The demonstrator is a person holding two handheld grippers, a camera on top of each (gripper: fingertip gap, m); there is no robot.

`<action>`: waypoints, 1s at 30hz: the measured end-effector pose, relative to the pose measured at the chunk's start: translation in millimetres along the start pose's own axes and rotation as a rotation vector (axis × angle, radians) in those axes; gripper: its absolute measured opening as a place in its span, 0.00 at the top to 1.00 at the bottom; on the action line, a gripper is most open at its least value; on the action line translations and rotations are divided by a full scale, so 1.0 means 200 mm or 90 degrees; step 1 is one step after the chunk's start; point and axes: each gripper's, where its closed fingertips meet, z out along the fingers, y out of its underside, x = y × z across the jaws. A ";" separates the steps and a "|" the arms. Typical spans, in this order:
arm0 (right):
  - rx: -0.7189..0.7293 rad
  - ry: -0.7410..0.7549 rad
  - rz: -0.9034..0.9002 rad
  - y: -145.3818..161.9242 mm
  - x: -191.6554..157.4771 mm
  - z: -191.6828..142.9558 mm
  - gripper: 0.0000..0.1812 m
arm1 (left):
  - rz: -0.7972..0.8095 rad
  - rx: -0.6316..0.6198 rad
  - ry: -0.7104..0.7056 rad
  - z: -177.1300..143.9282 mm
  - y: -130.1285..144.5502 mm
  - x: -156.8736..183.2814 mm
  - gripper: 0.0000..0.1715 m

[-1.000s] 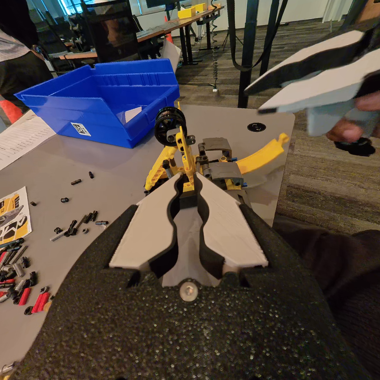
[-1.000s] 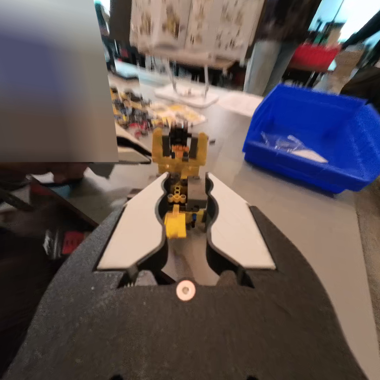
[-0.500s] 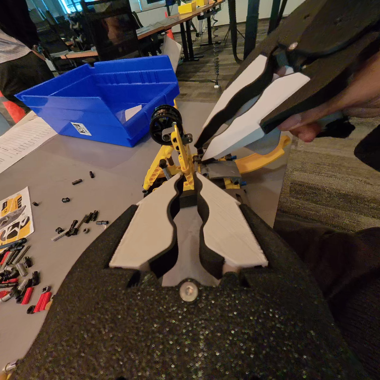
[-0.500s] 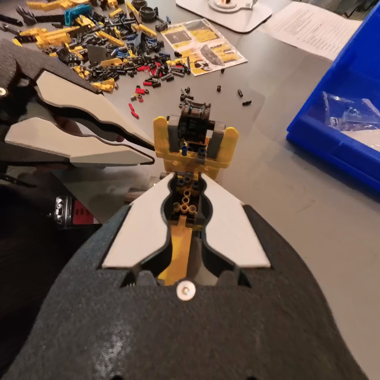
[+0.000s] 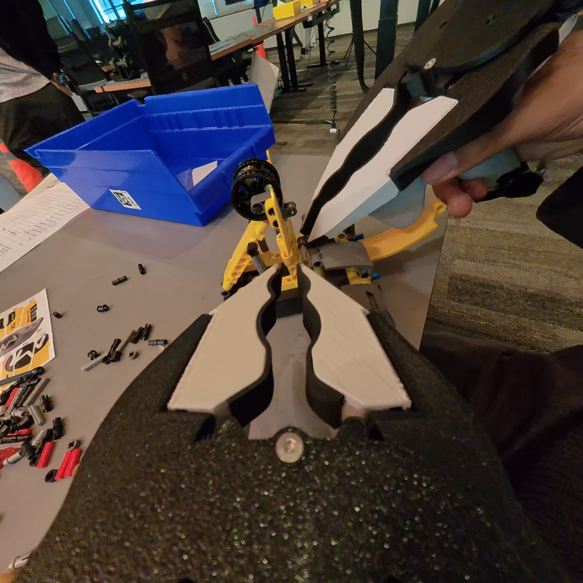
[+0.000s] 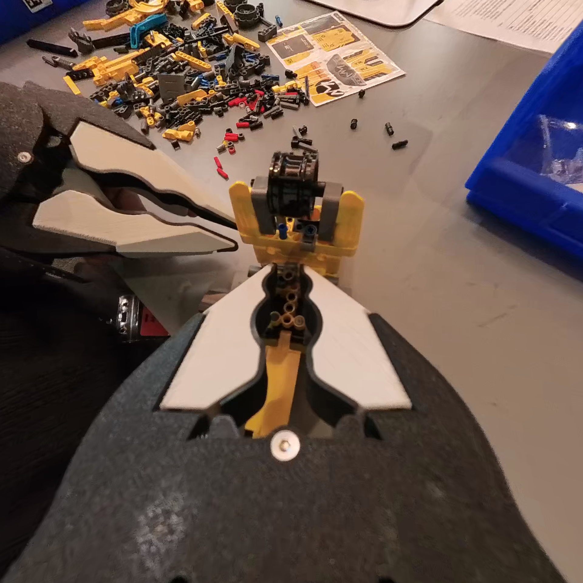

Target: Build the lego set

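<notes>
A yellow and black brick-built model with a black wheel on top stands near the grey table's right edge. My left gripper is shut on the model's upright yellow beam. My right gripper, held by a hand, reaches down from the upper right, its tips pinched on the model's middle beside a grey panel. In the right wrist view my right gripper clamps the model below the wheel. A yellow curved arm runs under its fingers. My left gripper touches the model's left side.
A blue bin stands behind the model; it also shows in the right wrist view. A pile of loose parts, a sticker sheet and scattered black pins lie on the table. The table edge is close on the right. Tip to tip, the grippers are about 4 cm apart.
My right gripper came down from the upper right and closed on the model's middle. My left gripper kept its hold on the yellow beam, and the model tilted slightly.
</notes>
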 end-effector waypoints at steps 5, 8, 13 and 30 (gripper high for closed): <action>0.002 0.009 -0.008 0.00 0.01 0.00 0.92 | 0.025 -0.013 -0.008 0.01 0.01 0.02 0.95; 0.008 -0.005 0.008 0.00 0.00 0.01 0.94 | 0.039 -0.015 -0.016 0.01 0.01 0.02 0.95; 0.020 -0.052 0.053 0.00 0.00 0.02 0.95 | 0.028 -0.012 -0.005 0.01 0.01 0.02 0.95; 0.018 -0.008 0.004 0.01 0.04 -0.03 0.93 | 0.028 0.000 -0.015 0.00 0.00 0.01 0.95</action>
